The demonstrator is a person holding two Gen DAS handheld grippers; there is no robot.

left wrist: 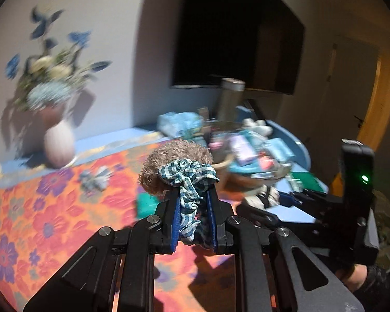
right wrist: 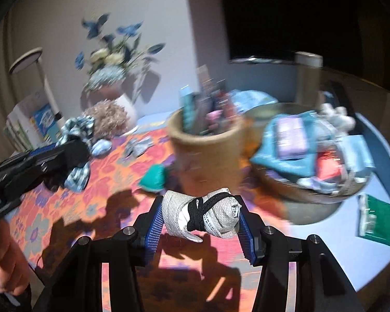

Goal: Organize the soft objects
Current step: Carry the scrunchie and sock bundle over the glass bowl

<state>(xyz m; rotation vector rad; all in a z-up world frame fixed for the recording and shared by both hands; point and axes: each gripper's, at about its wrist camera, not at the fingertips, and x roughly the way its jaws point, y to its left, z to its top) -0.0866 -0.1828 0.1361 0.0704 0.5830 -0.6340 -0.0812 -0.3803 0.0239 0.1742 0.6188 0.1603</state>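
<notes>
My left gripper (left wrist: 193, 193) is shut on a teal-and-white checked scrunchie (left wrist: 189, 179), which bunches over the blue pads. A fuzzy brown puff (left wrist: 174, 161) sits right behind it; I cannot tell whether it is held too. In the right wrist view the left gripper (right wrist: 75, 150) comes in from the left with the checked scrunchie (right wrist: 78, 130) and the puff (right wrist: 106, 121). My right gripper (right wrist: 199, 204) is shut on a rolled white sock with a black band (right wrist: 202, 218), held above the table. In the left wrist view the right gripper (left wrist: 269, 202) and its white sock (left wrist: 264, 197) appear at the right.
A floral tablecloth (left wrist: 52, 221) covers the round blue table. On it stand a vase of flowers (left wrist: 59, 143), a tan cup of pens (right wrist: 205, 150), a bowl of packets (right wrist: 312, 156), a metal flask (left wrist: 230, 98), a green packet (right wrist: 379, 218), a teal lump (right wrist: 154, 176) and a small grey-blue scrunchie (left wrist: 96, 179).
</notes>
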